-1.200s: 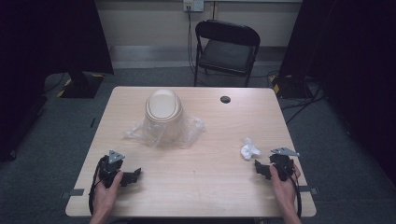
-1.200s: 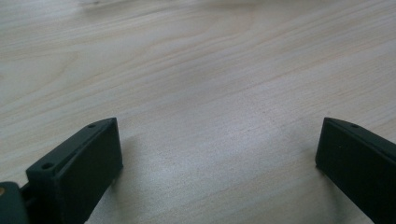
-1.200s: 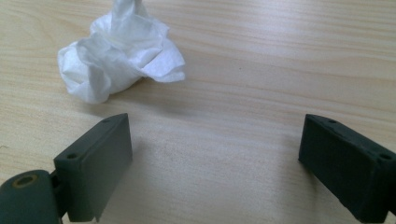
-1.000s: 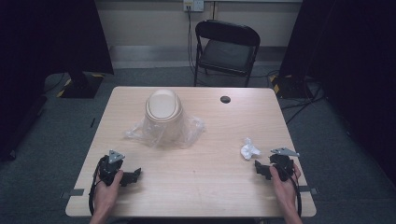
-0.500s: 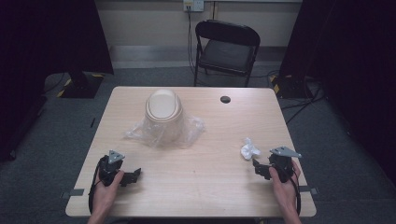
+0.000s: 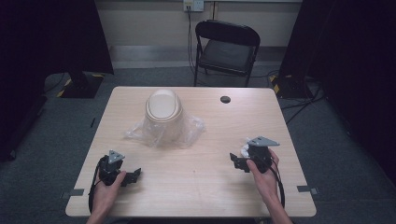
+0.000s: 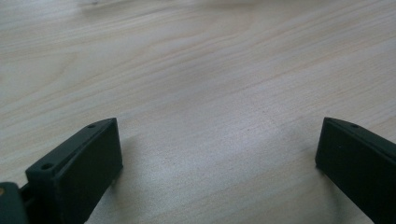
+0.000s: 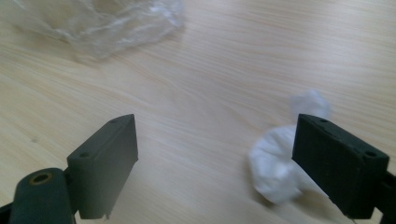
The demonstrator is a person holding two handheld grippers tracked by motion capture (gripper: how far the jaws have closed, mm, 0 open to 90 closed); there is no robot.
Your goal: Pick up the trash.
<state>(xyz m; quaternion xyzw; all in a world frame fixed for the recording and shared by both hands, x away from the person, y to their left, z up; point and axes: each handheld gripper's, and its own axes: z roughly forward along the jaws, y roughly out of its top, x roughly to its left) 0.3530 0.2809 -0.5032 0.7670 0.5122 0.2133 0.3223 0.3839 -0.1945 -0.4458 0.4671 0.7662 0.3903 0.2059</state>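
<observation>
Our right gripper (image 6: pixel 239 162) has moved a little to the left and toward the middle of the table (image 6: pixel 196 186) compared with a second ago, so the small white crumpled wad (image 8: pixel 276 169), probably a tissue or thin plastic, now lies just beside its right jaw and partly behind it, not between the jaws. The jaws stand wide apart with bare wood between them. In the high view the wad (image 6: pixel 243 150) peeks out just beyond the gripper's body. We judge that this shift is the start of the approach to the wad, but the gripper must turn or slide more to the right before closing. Our left gripper (image 6: pixel 133 176) rests where it was, jaws also wide, with nothing between them. Far ahead of both grippers stands the stack of beige bowls (image 6: pixel 163 108) in its loose clear plastic bag (image 6: pixel 191 127), not touched.
</observation>
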